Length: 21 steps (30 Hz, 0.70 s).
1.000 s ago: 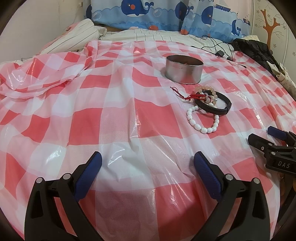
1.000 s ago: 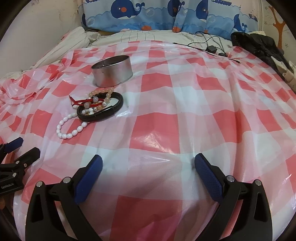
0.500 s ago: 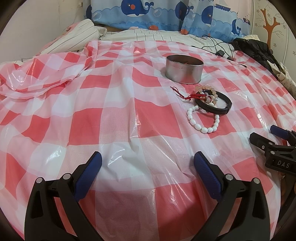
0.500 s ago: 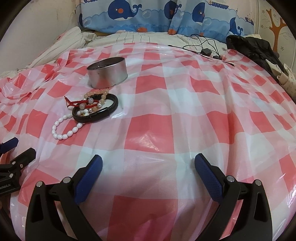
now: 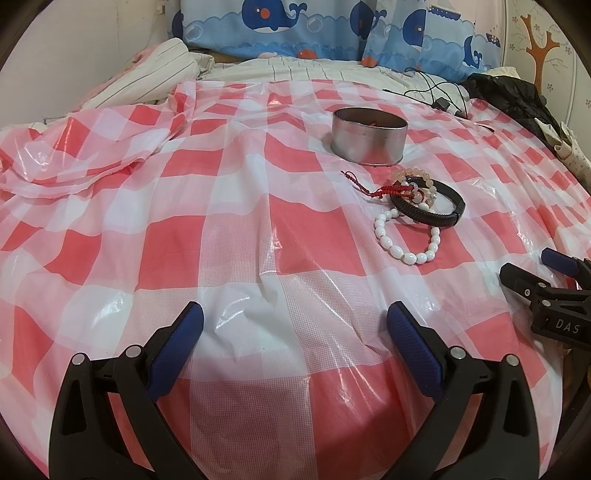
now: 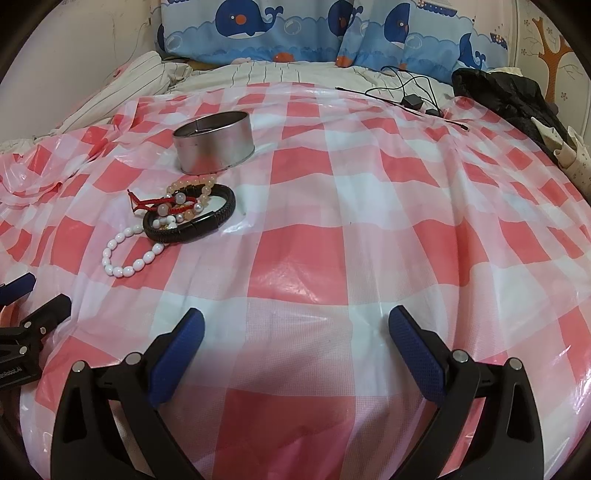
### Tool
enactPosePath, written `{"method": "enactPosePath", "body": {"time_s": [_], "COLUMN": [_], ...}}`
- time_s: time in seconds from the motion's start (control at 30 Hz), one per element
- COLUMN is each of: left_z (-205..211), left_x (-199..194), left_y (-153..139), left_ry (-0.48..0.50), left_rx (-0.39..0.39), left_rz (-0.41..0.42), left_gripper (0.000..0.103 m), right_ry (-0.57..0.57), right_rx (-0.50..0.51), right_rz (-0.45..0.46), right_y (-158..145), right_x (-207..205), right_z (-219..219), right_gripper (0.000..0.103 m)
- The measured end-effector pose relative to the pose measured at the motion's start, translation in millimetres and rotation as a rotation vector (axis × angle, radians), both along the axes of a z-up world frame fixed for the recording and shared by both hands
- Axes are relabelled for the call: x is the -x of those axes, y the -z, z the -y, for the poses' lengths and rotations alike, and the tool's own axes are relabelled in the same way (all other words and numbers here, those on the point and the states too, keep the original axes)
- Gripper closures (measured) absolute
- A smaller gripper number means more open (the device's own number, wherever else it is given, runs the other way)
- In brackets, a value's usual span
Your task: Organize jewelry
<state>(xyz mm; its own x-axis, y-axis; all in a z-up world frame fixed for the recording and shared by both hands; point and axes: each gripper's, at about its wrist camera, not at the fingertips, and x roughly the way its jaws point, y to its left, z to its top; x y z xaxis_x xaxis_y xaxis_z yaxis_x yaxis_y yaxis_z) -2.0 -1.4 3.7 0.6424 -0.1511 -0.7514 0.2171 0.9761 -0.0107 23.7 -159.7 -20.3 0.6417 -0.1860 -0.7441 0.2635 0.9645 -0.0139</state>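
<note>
A round metal tin (image 5: 369, 134) (image 6: 214, 142) stands on the red-and-white checked plastic sheet (image 5: 240, 236). Just in front of it lies a heap of bracelets: a black braided band (image 5: 428, 208) (image 6: 190, 221), a peach bead bracelet (image 5: 417, 175) (image 6: 192, 182), a red cord bracelet (image 5: 384, 191) (image 6: 155, 201) and a white bead bracelet (image 5: 402, 243) (image 6: 127, 258). My left gripper (image 5: 295, 325) is open and empty, near and left of the heap. My right gripper (image 6: 295, 328) is open and empty, near and right of it.
Black cables and small adapters (image 6: 410, 98) lie at the back of the sheet. A black bag (image 6: 506, 92) sits at the far right, with rolled paper (image 6: 569, 151) beside it. Whale-print pillows (image 6: 295, 29) and striped bedding (image 5: 147, 74) line the back. The sheet is bunched up at the left (image 5: 74, 162).
The right wrist view has shifted: the tin and bracelets sit slightly further left and lower than a second ago. The left gripper has barely moved. Both stay open.
</note>
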Motion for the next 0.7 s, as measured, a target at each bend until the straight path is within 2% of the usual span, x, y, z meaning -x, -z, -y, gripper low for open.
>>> {"method": "enactPosePath", "body": {"time_s": [0.7], "left_z": [2.0], "left_x": [-0.6], "left_y": [-0.1], "left_ry": [0.0], "left_rx": [-0.004], "left_rz": [-0.001], "left_gripper": [0.007], "right_ry": [-0.001], "right_rx": [-0.001], "right_rz": [0.0], "right_y": [-0.1], "right_x": [-0.3], "right_z": [0.0], "right_gripper": [0.007]}}
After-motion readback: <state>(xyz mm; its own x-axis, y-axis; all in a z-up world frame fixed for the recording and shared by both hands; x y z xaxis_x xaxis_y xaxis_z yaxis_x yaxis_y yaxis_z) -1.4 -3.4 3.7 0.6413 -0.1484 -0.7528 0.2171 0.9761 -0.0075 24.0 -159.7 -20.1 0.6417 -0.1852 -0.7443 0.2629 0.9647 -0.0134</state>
